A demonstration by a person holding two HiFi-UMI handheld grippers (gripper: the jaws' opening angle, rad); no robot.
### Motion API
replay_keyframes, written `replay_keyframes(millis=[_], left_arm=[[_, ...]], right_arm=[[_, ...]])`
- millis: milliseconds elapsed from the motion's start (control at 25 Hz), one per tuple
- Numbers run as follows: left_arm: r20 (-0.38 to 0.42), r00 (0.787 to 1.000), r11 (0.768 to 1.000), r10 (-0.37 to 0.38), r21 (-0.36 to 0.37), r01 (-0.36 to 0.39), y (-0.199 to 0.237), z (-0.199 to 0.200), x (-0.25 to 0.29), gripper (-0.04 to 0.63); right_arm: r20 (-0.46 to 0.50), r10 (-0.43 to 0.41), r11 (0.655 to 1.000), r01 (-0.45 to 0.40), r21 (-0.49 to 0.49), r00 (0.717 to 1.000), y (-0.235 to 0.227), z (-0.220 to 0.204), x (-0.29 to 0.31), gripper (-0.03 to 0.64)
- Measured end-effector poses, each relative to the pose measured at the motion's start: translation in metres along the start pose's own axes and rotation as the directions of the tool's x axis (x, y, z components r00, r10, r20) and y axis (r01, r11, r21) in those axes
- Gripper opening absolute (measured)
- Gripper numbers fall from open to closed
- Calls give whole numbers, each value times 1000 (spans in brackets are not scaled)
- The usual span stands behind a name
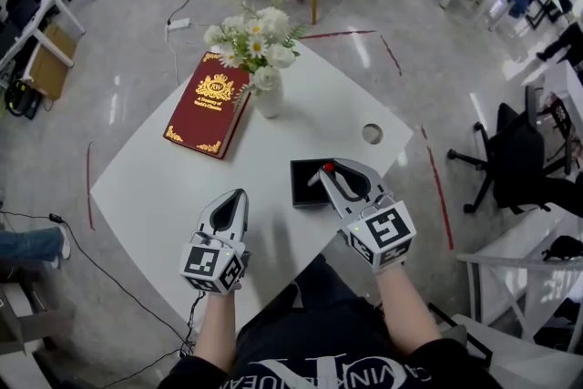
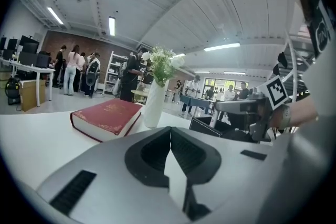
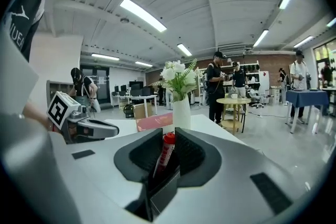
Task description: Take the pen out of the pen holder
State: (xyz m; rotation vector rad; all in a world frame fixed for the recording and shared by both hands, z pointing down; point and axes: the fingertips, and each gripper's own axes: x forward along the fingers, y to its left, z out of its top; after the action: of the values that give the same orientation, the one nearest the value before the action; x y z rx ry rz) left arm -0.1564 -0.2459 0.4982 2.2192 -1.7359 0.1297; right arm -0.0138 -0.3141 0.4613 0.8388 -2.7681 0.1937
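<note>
Plastic by its look, the slim red-capped pen should be light, stiff and slightly slippery. It leans in the black square pen holder, our right gripper pinching it just under the cap, a sound hold. Our left gripper is pressed together, empty.

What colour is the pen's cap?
The pen cap is red, clearest in the right gripper view.

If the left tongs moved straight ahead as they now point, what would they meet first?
Probably the white vase, nearly dead ahead of the left tongs; only table lies between, though depth is unclear.
</note>
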Motion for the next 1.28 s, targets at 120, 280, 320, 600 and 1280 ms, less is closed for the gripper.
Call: replay_keyframes(millis=[120, 280, 320, 600, 1280], left_arm=[[5, 1000, 1000, -9, 6, 9, -3, 3, -3, 5], [13, 1000, 1000, -25, 15, 25, -7, 7, -6, 5], [15, 999, 999, -29, 17, 28, -8, 9, -7, 5], [31, 998, 998, -56, 31, 55, -17, 17, -13, 5], [51, 993, 993, -105, 53, 102, -34, 27, -27, 5]], right_arm=[[25, -17, 1000, 16, 20, 1000, -1, 8, -6, 80], [54, -39, 999, 37, 27, 998, -2, 16, -15, 78], [61, -45, 999, 43, 27, 997, -2, 18, -17, 78], [106, -85, 996, 82, 29, 991, -2, 36, -34, 78], [189, -129, 991, 131, 3, 973, 8, 66, -66, 77]])
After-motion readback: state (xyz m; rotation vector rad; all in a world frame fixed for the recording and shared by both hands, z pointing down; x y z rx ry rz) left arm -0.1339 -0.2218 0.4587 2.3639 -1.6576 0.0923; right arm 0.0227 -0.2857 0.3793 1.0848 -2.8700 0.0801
